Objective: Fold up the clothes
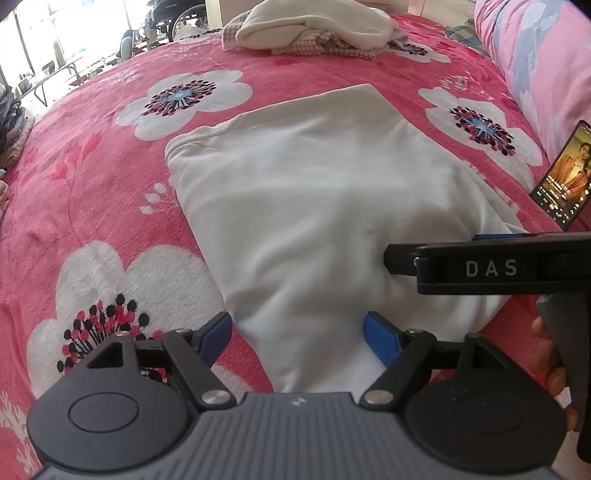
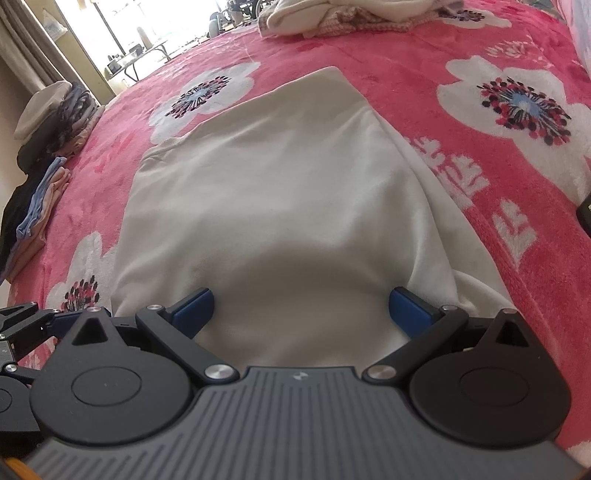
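Observation:
A white garment (image 1: 314,206) lies folded into a long rectangle on the pink floral blanket (image 1: 92,184). My left gripper (image 1: 299,332) stands open over the garment's near left end, with the cloth lying between its blue pads (image 1: 380,332). My right gripper (image 2: 303,310) is open too, its blue pads (image 2: 410,310) spread wide over the near edge of the same garment (image 2: 277,203). In the left wrist view the right gripper (image 1: 395,258) comes in side-on from the right, its tip on the cloth. A hand (image 1: 546,354) holds its grip.
A heap of unfolded clothes (image 1: 314,33) lies at the far end of the bed. A phone (image 1: 565,177) with a lit screen leans against pink bedding (image 1: 535,55) on the right. Folded clothes (image 2: 44,177) are stacked beyond the bed's left edge.

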{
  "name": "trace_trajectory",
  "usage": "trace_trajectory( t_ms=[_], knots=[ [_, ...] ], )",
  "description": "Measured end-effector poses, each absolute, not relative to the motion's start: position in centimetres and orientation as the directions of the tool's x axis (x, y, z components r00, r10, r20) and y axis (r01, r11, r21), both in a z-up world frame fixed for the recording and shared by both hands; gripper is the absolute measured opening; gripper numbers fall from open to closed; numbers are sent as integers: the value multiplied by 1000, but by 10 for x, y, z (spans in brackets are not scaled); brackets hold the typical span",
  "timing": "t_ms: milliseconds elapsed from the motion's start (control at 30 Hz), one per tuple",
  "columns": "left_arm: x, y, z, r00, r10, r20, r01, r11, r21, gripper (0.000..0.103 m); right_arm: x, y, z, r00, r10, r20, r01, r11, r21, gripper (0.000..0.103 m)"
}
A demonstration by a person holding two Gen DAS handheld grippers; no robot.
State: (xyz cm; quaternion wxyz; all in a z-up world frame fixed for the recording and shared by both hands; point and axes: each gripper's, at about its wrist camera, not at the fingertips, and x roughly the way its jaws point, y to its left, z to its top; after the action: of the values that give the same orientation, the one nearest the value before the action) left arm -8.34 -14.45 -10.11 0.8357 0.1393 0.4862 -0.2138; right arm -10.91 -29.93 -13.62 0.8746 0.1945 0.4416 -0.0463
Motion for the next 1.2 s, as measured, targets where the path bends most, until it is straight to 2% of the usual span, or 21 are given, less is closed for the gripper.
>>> trace_trajectory(
  t_ms=[767,1200],
  knots=[
    [-81,-141,-102,430,-223,-875,482,876,13,81,-104,-306,-138,560,130,-819,297,891,344,102],
    [-80,-141,-103,429,-221,-876,482,876,15,81,-107,-309,-139,568,170,-805,230,907,353,102]
  ],
)
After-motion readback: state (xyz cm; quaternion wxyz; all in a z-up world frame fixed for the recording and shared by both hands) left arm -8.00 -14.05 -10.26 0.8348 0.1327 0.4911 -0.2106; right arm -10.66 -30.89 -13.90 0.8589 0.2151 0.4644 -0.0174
